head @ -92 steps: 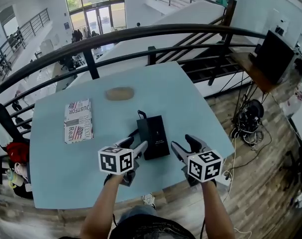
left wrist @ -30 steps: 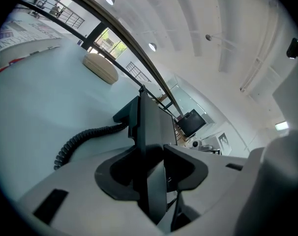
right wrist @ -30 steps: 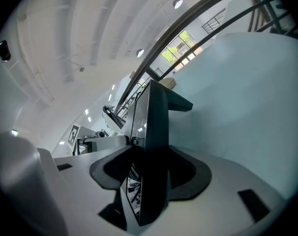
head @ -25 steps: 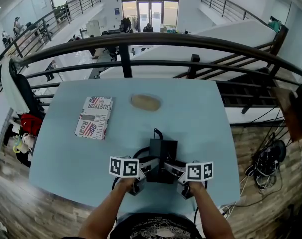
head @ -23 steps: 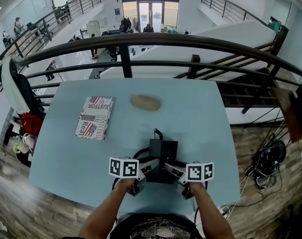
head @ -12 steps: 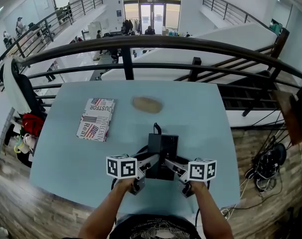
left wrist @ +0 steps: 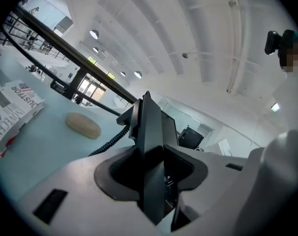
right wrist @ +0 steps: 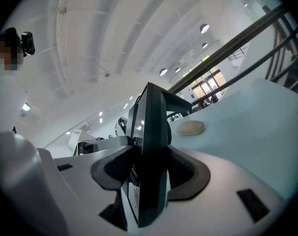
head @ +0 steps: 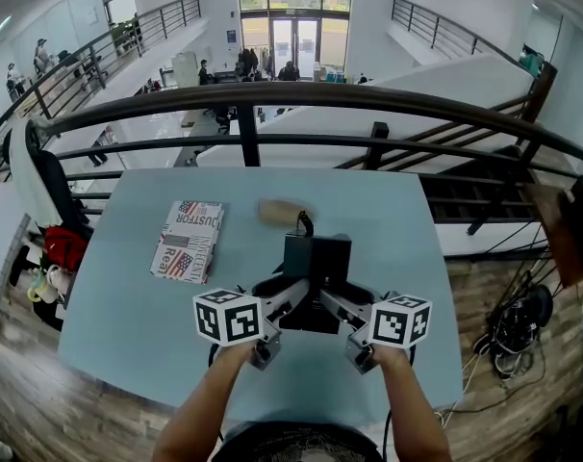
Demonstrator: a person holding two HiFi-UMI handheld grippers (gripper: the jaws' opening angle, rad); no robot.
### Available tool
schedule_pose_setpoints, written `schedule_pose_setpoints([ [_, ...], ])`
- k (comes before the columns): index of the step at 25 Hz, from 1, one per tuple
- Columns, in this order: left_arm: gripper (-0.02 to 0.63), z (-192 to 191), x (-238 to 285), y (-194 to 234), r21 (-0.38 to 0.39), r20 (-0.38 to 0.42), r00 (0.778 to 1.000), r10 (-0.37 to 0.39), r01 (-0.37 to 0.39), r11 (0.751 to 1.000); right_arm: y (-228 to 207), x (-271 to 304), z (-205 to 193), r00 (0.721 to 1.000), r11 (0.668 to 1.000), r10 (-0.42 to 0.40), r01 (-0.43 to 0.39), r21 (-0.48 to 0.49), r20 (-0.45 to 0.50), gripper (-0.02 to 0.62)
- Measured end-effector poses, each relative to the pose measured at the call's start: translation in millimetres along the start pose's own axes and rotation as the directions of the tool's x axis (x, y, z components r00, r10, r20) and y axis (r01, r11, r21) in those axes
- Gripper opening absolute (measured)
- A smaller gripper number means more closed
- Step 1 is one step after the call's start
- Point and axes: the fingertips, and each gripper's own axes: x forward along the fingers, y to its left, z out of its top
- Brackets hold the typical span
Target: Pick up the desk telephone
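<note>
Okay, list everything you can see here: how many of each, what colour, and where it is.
telephone: one, black, held above the table between both grippers
table: one, light blue, below the telephone
magazine: one, red, white and blue print, on the table's left part
oval thing: one, tan, on the table beyond the telephone
railing: one, dark, past the table's far edge
left gripper: one, grey, shut on the telephone
right gripper: one, grey, shut on the telephone
forearms: two, bottom of the head view

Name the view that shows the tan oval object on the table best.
The left gripper view: the tan oval object lies whole and clear on the table. The right gripper view shows it smaller, beside the telephone. The head view shows it small, partly behind the telephone.
</note>
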Motion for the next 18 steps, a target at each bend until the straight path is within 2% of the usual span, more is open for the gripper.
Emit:
schedule_pose_setpoints([
  [6, 0.163, 43.2, -3.0, -23.0, 0.087, 0.066, 0.998, -0.020, 0.014, 0.996, 21.6, -3.5, 42.9, 0.998, 0.996, 0.028, -0.022, -0.082, 0.065, 0.210],
  [18, 0.164, 105.7, -14.1, -62.9, 0.201, 0.182, 0.981, -0.066, 0.028, 0.979, 61.7, -13.5, 105.8, 0.985, 0.974, 0.080, -0.044, -0.220, 0.153, 0.210],
])
